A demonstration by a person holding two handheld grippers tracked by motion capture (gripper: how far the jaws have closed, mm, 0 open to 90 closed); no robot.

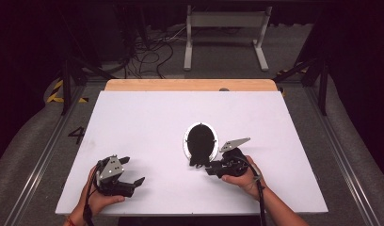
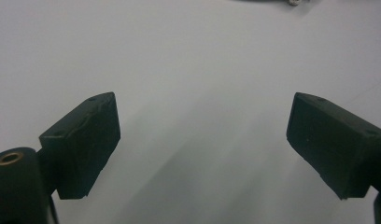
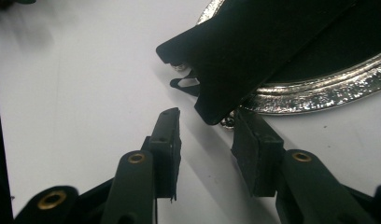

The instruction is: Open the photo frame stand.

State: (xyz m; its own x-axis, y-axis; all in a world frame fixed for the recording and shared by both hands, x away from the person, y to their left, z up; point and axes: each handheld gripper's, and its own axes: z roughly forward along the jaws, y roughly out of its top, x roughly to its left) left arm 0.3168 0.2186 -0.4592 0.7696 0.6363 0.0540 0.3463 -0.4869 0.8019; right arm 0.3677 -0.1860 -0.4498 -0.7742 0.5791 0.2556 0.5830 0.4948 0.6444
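A silver-rimmed oval frame (image 1: 200, 141) with a dark face lies flat on the white table (image 1: 148, 117), a little right of centre and nearer the person's edge than the far wooden strip (image 1: 190, 85). A black stand (image 3: 235, 51) sticks out from the frame's near end; in the right gripper view it rises at a slant above the shiny rim (image 3: 319, 93). The right gripper (image 1: 210, 168) sits just at that near end, pointing left and toward the frame. In its own view its jaws stand partly apart, with the lower tip of the stand in line with the gap between them. The pads (image 3: 172, 140) do not press on it, and whether the far pad touches the rim cannot be told. The left gripper (image 1: 132, 170) rests well apart from the frame at the near left of the table, held in the left hand (image 1: 98, 197). Its jaws are spread wide over bare table, with nothing between the pads (image 2: 88, 140).
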